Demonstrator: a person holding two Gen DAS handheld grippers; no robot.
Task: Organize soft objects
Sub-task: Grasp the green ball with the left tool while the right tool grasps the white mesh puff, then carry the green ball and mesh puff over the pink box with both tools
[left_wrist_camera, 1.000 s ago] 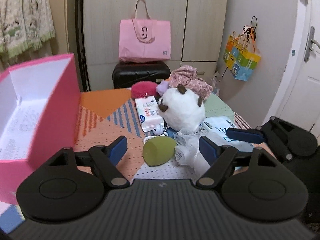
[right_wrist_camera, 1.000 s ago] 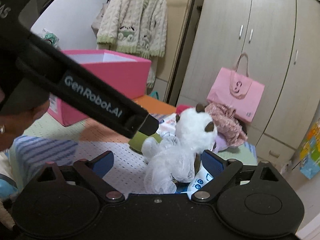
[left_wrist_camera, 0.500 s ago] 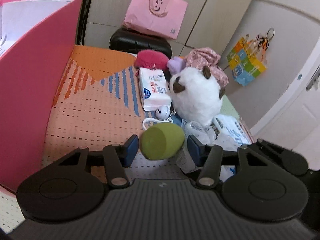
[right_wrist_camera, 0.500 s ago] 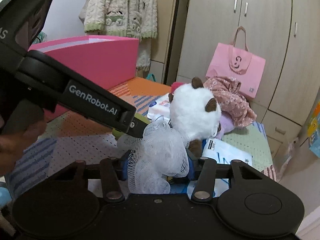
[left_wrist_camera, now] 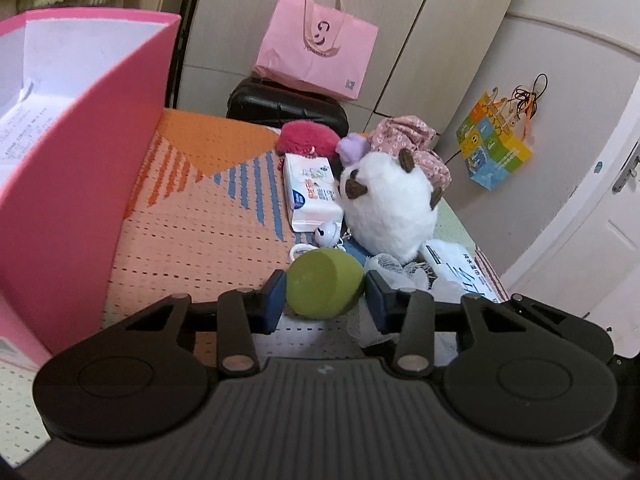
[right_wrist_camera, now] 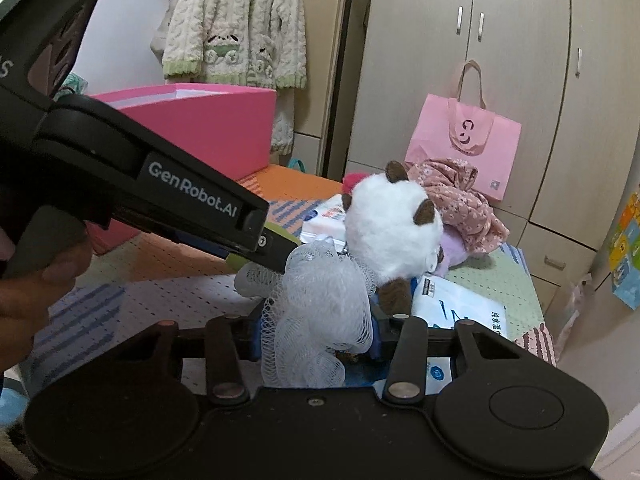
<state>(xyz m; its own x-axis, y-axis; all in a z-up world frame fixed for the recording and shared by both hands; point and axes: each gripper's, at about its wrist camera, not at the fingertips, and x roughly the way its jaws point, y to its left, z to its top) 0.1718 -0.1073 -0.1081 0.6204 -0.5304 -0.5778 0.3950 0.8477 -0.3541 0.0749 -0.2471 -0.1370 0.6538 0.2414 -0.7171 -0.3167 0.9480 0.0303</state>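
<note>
A green egg-shaped sponge (left_wrist_camera: 320,284) sits between the blue pads of my left gripper (left_wrist_camera: 325,296), which is shut on it just above the patterned mat (left_wrist_camera: 208,232). My right gripper (right_wrist_camera: 316,336) has the white mesh bath pouf (right_wrist_camera: 320,304) between its pads; its jaws are closing and squeeze the mesh. In the right wrist view the left gripper (right_wrist_camera: 276,250) reaches in from the left, right beside the pouf. A white plush toy (left_wrist_camera: 388,208) with brown ears lies just behind both. The open pink box (left_wrist_camera: 80,160) stands at the left.
Behind the plush lie a wipes pack (left_wrist_camera: 310,188), a red fluffy item (left_wrist_camera: 308,138), a floral pink cloth (left_wrist_camera: 408,136), a small bell (left_wrist_camera: 326,234) and a white packet (left_wrist_camera: 456,264). A pink bag (left_wrist_camera: 320,48) on a black case (left_wrist_camera: 280,104) stands before the wardrobe.
Both grippers went from wide open to closed: the left around the green sponge, the right around the mesh pouf. The left gripper also moved forward and down and rolled.
</note>
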